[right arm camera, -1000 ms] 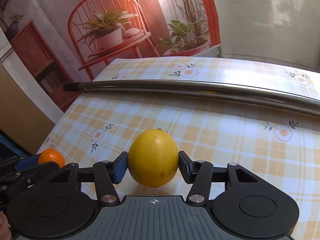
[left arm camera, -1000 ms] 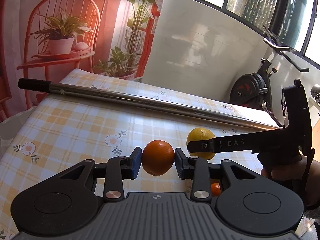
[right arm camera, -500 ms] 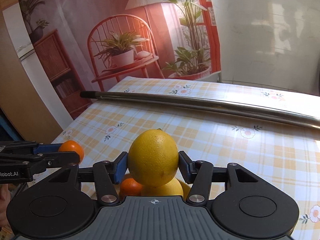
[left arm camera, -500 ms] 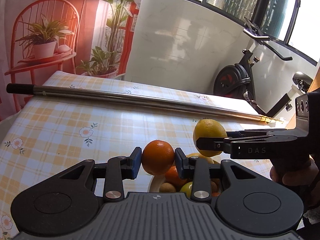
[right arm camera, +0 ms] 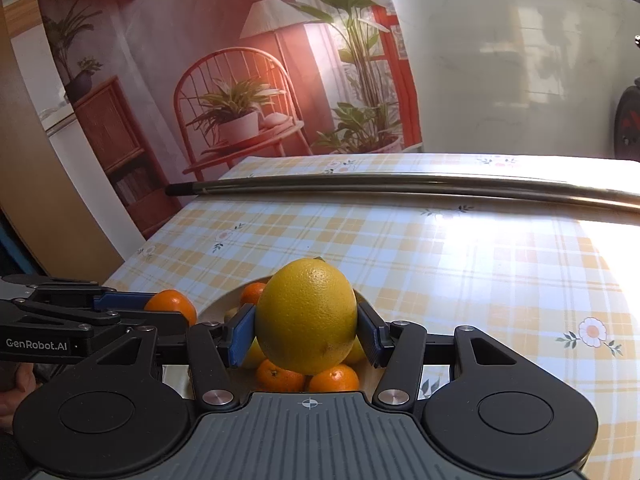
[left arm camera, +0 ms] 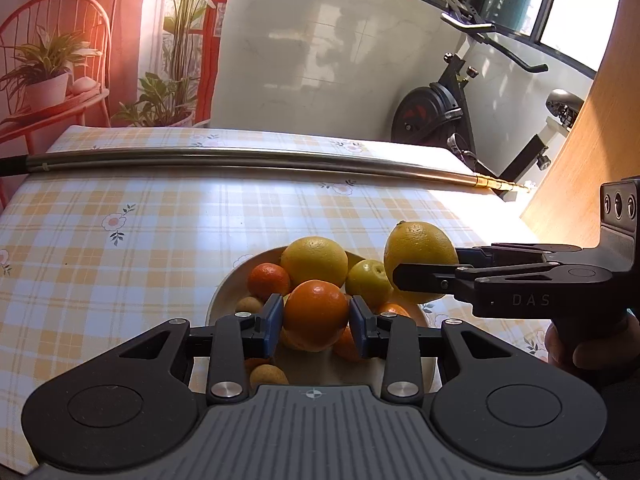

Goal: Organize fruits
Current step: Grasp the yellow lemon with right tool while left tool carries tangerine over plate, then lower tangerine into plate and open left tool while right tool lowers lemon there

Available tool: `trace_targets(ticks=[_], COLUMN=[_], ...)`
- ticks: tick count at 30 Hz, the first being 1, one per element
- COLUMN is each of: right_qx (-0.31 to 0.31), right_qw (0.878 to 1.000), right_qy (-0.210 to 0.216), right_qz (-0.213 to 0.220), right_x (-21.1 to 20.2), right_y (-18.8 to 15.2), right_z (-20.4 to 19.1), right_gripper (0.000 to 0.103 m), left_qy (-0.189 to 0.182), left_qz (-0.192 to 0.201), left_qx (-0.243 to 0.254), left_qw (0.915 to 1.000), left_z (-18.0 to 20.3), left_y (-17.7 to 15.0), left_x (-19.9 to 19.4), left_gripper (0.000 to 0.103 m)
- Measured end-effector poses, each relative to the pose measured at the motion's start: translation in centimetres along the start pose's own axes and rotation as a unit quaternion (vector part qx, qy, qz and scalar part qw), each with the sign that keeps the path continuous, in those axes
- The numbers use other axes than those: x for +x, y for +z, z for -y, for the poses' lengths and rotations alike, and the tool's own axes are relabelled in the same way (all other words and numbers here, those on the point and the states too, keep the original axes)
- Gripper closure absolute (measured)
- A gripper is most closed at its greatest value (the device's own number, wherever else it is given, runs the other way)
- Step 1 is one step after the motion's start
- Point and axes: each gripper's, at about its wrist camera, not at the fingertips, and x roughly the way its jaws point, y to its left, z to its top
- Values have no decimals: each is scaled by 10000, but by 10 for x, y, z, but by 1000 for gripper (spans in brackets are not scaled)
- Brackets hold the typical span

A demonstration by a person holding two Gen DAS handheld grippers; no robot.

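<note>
My left gripper (left arm camera: 316,322) is shut on an orange (left arm camera: 316,314), held just above a pale bowl (left arm camera: 224,288) that holds several oranges and lemons. A large lemon (right arm camera: 306,322) sits clamped in my right gripper (right arm camera: 306,334), which hovers over the same bowl (right arm camera: 224,298). In the left wrist view the right gripper (left arm camera: 424,270) comes in from the right with the lemon (left arm camera: 418,252) over the bowl's right rim. The right wrist view shows the left gripper (right arm camera: 160,312) at the left with its orange (right arm camera: 170,304).
A long steel pole (left arm camera: 248,162) lies across the far side of the checked tablecloth (left arm camera: 120,248). An exercise bike (left arm camera: 448,116) stands beyond the table's far right corner. A wooden panel (left arm camera: 592,152) rises at the right. A hand (left arm camera: 588,350) holds the right gripper.
Both grippers have carried their fruit back toward the near side of the table and now hang over the fruit bowl, which has come fully into view.
</note>
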Motion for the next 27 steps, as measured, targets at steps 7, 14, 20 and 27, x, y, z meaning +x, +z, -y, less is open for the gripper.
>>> trace_targets(ticks=[7, 14, 20, 27], right_qx=[56, 162, 246, 287], right_qw=[10000, 9998, 9997, 9995], right_qy=[30, 69, 54, 58], right_qz=[65, -30, -74, -120], right_x=[-14, -12, -8, -4], right_y=[-13, -21, -26, -27], right_z=[2, 8, 12, 14], right_gripper=[53, 53, 53, 53], left_qy=[-34, -31, 0, 16], left_qz=[-217, -557, -753, -849], left_qx=[18, 125, 327, 361], left_qw=[9998, 9984, 9966, 9957], left_z=[3, 3, 4, 3], left_y=[-5, -10, -13, -15], left_x=[7, 22, 36, 46], left_gripper=[66, 66, 66, 66])
